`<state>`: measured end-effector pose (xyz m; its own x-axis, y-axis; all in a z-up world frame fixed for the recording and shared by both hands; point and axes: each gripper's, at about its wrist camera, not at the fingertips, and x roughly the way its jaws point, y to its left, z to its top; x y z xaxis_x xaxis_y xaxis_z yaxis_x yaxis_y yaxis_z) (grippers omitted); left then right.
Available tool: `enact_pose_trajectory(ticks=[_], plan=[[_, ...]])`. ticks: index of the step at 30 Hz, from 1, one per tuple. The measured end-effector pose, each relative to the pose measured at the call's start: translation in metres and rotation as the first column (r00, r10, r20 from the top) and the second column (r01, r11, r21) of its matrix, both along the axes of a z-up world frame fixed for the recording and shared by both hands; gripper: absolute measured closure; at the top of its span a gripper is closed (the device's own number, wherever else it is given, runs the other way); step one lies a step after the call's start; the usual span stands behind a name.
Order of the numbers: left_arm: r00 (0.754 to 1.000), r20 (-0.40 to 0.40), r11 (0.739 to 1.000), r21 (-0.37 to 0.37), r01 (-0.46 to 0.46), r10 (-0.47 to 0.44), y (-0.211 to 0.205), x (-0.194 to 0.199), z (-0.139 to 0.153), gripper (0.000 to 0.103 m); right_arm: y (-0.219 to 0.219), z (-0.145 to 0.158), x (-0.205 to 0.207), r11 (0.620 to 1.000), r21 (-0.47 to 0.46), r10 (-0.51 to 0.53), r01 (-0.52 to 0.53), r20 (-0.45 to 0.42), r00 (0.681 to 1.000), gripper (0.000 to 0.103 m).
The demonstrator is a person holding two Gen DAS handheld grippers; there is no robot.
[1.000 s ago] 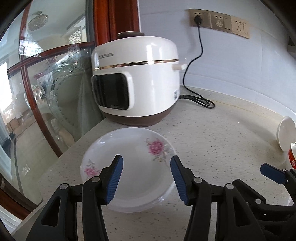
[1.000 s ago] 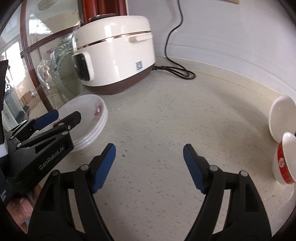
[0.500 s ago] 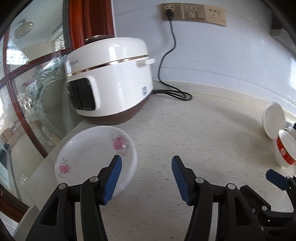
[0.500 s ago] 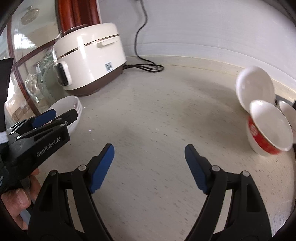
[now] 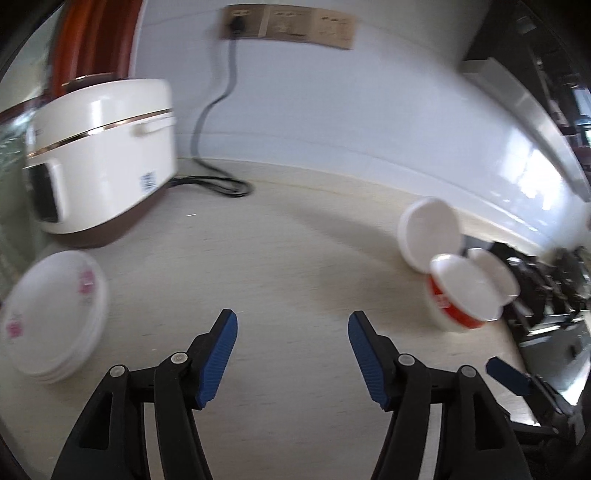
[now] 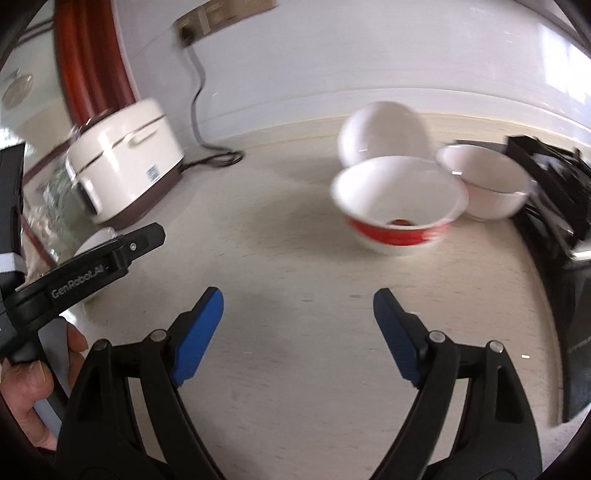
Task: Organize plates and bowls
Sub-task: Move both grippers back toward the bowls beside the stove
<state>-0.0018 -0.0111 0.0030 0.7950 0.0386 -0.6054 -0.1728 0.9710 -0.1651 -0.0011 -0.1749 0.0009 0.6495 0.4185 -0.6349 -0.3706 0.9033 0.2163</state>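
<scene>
A stack of white plates with pink roses (image 5: 55,317) lies at the counter's left edge, below the rice cooker. On the right stand a red-and-white bowl (image 6: 399,206) (image 5: 461,295), a plain white bowl (image 6: 484,181) behind it and a white bowl tipped on its side (image 6: 384,129) (image 5: 428,232). My left gripper (image 5: 291,347) hangs over bare counter, jaws opening, nothing between them. My right gripper (image 6: 299,325) faces the red bowl from a short way off, jaws opening and empty. The left gripper's black finger (image 6: 110,254) shows at the right view's left.
A white rice cooker (image 5: 99,158) (image 6: 125,162) stands at the back left, its cord (image 5: 218,181) running up to wall sockets (image 5: 288,26). A black rack (image 6: 554,184) sits at the right. A hand (image 6: 33,384) grips the left tool. Glass panels line the left edge.
Both views have swung right: plates and cooker slid left, and the bowls came into fuller view. Both grippers' jaws stand a little wider than before.
</scene>
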Motion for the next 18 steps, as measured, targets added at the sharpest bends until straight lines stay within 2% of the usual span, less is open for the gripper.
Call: enact_pose_trajectory(ticks=[7,11,14,18], plan=[[0.994,0.013,0.993,-0.04,0.108,-0.107,-0.037,0.023,0.008,0.04,-0.06,0.005,0.017,0.99,0.072,-0.118,0.121,-0.046,0.992,0.017],[0.99,0.052,0.988,-0.065,0.136,-0.133,-0.046,0.046,0.024,0.039,-0.086,0.034,0.033,0.985,0.082,-0.148,0.149,-0.021,0.989,0.015],[0.984,0.057,0.979,-0.103,0.174,-0.169,-0.052,0.078,0.034,0.039,-0.096,0.06,0.057,0.989,0.041,-0.145,0.145,-0.003,0.989,0.011],[0.976,0.012,0.967,-0.138,0.216,-0.216,-0.061,0.128,0.032,0.039,-0.088,0.09,0.11,0.99,-0.11,-0.089,0.092,0.026,0.996,0.01]])
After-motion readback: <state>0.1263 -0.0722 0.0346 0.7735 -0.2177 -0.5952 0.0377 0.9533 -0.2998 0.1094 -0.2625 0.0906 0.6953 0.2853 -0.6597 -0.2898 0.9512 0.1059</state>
